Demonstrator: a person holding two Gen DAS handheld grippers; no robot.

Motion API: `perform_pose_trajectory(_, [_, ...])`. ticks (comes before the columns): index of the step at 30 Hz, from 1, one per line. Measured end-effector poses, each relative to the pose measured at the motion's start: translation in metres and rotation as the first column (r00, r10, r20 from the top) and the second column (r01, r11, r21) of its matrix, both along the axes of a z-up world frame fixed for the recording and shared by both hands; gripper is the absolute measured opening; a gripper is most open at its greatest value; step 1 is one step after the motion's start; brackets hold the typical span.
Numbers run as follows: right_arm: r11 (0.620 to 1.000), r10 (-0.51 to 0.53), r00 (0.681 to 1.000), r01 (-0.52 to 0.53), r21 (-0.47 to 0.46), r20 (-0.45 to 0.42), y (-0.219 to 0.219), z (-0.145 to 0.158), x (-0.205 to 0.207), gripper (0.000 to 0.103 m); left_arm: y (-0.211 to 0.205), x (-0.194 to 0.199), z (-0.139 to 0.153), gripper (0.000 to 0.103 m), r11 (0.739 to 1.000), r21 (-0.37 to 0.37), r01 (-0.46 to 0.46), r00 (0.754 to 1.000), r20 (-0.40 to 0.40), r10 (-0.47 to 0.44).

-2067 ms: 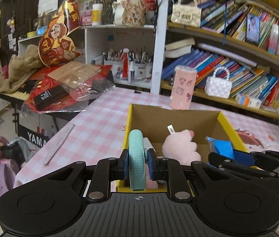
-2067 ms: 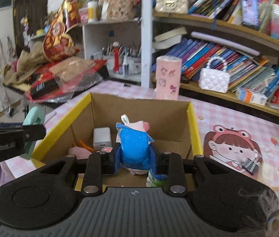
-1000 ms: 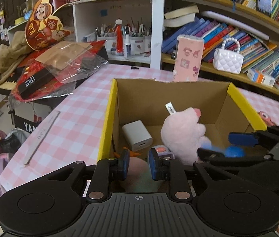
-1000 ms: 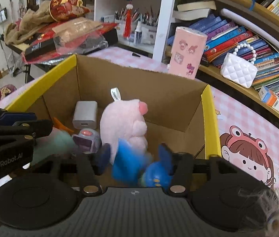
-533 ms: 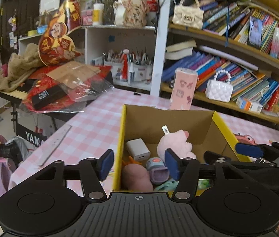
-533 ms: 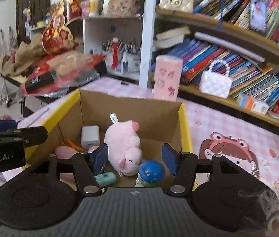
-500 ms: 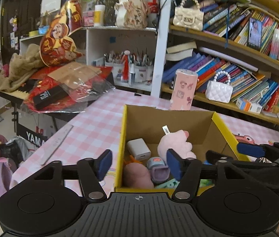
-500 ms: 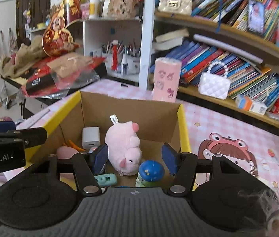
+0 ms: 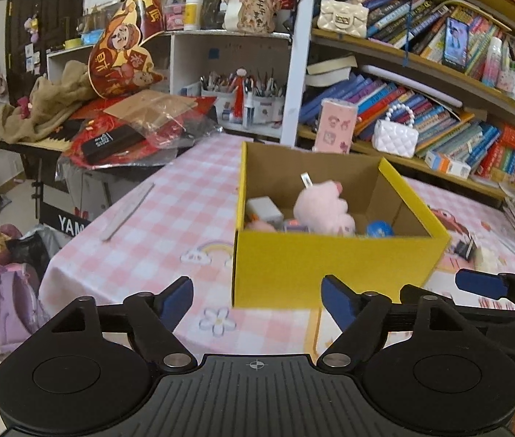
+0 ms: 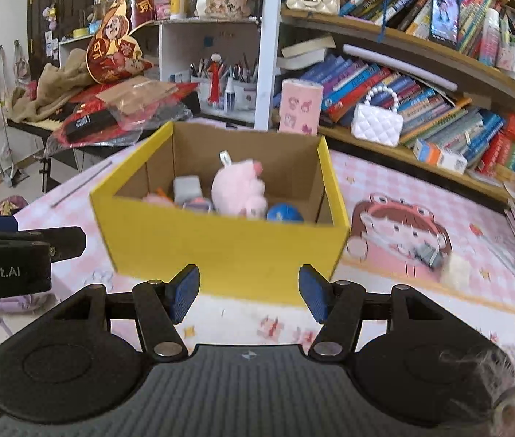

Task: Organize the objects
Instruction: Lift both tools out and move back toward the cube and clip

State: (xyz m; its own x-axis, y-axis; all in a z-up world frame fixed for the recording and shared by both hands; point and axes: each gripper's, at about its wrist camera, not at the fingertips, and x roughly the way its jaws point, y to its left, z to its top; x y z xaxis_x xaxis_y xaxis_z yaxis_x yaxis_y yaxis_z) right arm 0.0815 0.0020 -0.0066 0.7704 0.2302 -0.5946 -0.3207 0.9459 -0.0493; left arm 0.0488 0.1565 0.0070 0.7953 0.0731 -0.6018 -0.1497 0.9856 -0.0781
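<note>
- The yellow cardboard box [image 9: 330, 266] is sitting open-topped on the pink checked tablecloth [image 9: 184, 218], holding a pink plush pig [image 9: 321, 207], a white charger [image 9: 262, 209] and a blue ball [image 9: 379, 228].
- The pig is lying tilted, snout pointing up-right.
- The left gripper [image 9: 257, 300] has just been opening, nothing between its jaws; the right gripper [image 10: 248, 291] is hanging apart and empty.

left wrist — faces box [image 9: 330, 262] | right wrist — same box [image 10: 221, 247]

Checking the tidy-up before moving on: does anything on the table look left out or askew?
A metal ruler lies slanted on the checked tablecloth, outside the yellow cardboard box. A black binder clip also lies loose on the cartoon mat.
</note>
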Motion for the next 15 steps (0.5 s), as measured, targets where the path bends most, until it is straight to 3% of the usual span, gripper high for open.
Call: perform_pose_trajectory(15, [0.987,-0.159,0.981,0.161,0.008,-0.108,-0.039,-0.032,-0.075,0.062,-0.031,-0.055,-0.029,0.082,0.994,0.001,0.105,0.988,-0.112,-0.105])
